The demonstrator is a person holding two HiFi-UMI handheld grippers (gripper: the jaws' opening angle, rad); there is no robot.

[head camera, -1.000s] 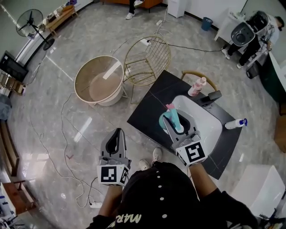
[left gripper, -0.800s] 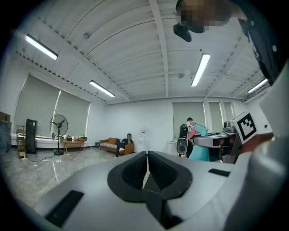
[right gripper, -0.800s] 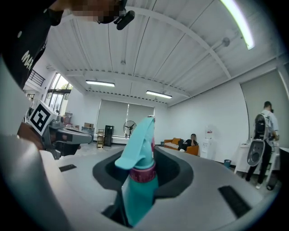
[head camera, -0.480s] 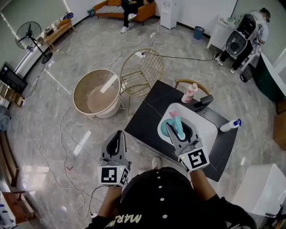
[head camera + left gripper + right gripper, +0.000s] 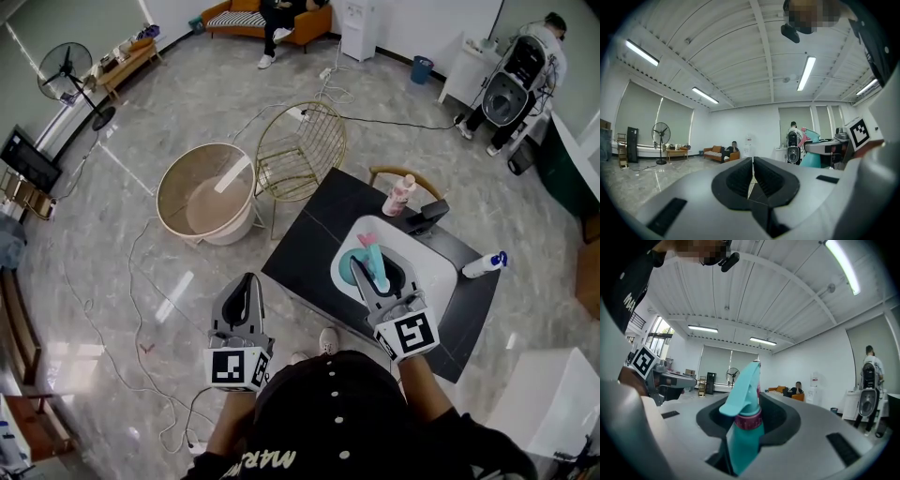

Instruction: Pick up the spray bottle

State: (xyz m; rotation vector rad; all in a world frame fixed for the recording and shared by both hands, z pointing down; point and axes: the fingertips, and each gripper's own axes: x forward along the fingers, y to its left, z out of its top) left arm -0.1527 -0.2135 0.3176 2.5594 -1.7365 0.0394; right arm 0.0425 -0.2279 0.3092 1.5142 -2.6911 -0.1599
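Observation:
A teal spray bottle (image 5: 347, 266) with a pink collar hangs above the white basin (image 5: 441, 274) on the black table (image 5: 309, 234). My right gripper (image 5: 367, 265) is shut on its neck, and the trigger head sticks out past the jaws. In the right gripper view the bottle (image 5: 745, 427) stands upright between the dark pads (image 5: 785, 420) of the right gripper (image 5: 750, 417). My left gripper (image 5: 248, 283) hovers over the floor to the left of the table. Its jaws are closed together with nothing in them, as the left gripper view shows for the left gripper (image 5: 753, 172).
On the table stand a pink bottle (image 5: 397, 195), a black fixture (image 5: 427, 217) and a white spray bottle with a blue head (image 5: 483, 265). A gold wire chair (image 5: 300, 150) and a round tub (image 5: 206, 192) stand beyond the table. Cables cross the floor (image 5: 141, 281).
Both grippers have risen slightly, the right one carrying the teal bottle with it. The head view has tilted to show more of the room's far side. Over the last half second almost nothing moved.

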